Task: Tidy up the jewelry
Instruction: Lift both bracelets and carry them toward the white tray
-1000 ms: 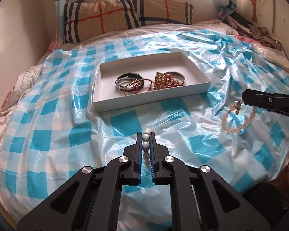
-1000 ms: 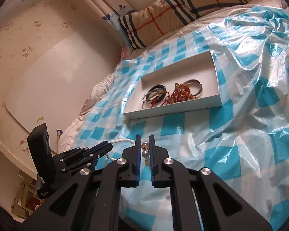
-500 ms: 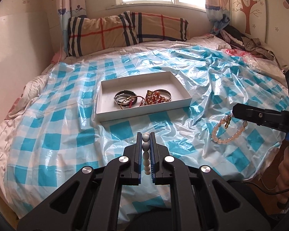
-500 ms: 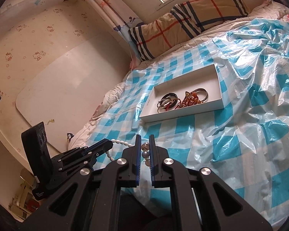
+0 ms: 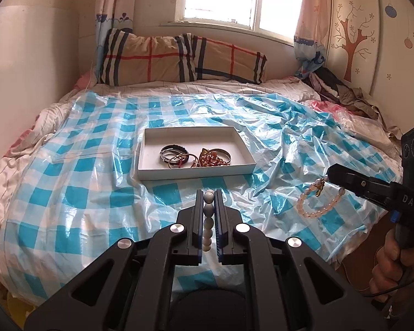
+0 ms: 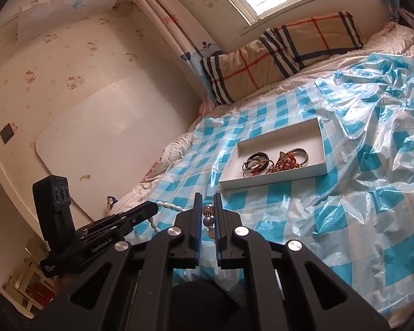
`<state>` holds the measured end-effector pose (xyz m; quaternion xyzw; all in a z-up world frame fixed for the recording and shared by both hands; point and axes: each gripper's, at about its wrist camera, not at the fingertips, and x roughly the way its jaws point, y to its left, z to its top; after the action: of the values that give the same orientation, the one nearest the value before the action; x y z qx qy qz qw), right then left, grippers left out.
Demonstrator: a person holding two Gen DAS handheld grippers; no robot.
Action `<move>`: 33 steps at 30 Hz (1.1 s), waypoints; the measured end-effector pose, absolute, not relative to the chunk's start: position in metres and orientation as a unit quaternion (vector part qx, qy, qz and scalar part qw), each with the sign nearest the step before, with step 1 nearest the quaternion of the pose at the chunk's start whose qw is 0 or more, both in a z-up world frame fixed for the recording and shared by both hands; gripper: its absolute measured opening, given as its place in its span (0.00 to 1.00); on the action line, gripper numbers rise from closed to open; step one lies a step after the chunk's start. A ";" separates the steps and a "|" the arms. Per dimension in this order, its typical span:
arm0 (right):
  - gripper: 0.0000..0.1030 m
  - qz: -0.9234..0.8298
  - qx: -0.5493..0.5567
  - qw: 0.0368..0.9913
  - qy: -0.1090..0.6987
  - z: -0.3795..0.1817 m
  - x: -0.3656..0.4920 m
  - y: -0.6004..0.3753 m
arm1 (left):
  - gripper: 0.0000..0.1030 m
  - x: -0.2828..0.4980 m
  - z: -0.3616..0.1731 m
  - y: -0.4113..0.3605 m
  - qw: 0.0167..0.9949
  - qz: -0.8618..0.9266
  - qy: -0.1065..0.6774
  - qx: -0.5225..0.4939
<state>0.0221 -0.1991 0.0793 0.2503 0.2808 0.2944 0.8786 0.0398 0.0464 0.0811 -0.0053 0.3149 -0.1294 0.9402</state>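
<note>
Two claws level above bed, left claw [image 5: 208,196] pinching white beads [image 5: 208,229], right claw [image 6: 207,215] clamping pink bracelet [image 5: 316,202]

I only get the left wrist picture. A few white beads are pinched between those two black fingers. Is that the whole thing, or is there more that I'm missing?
Observer: There's more. In the right wrist view, the white bead strand runs out sideways past the tip of the left gripper and loops down below it.
Operator: And the pink bead bracelet on the other tool, is it just hooked on?
Observer: No, it's pinched. The right gripper has its fingers closed on the pink bead bracelet, with a speckled bead and a greyish one showing between them.
</note>
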 end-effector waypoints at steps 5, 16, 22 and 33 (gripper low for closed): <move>0.09 0.300 0.249 0.880 0.271 0.088 0.008 -0.200 | 0.07 0.024 0.089 0.043 0.943 -0.127 0.308 0.000; 0.09 0.310 0.240 0.882 0.260 0.099 -0.009 -0.198 | 0.07 -0.002 0.108 0.035 0.953 -0.114 0.282 0.016; 0.09 0.311 0.236 0.883 0.259 0.101 -0.006 -0.194 | 0.07 0.000 0.108 0.040 0.955 -0.104 0.276 0.014; 0.09 0.307 0.228 0.885 0.265 0.101 0.026 -0.184 | 0.07 0.021 0.100 0.050 0.958 -0.091 0.273 0.001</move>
<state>0.0264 -0.1835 0.1012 0.2280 0.2646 0.3072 0.8852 0.0214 0.0504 0.1004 0.0006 0.2731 -0.0912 0.9576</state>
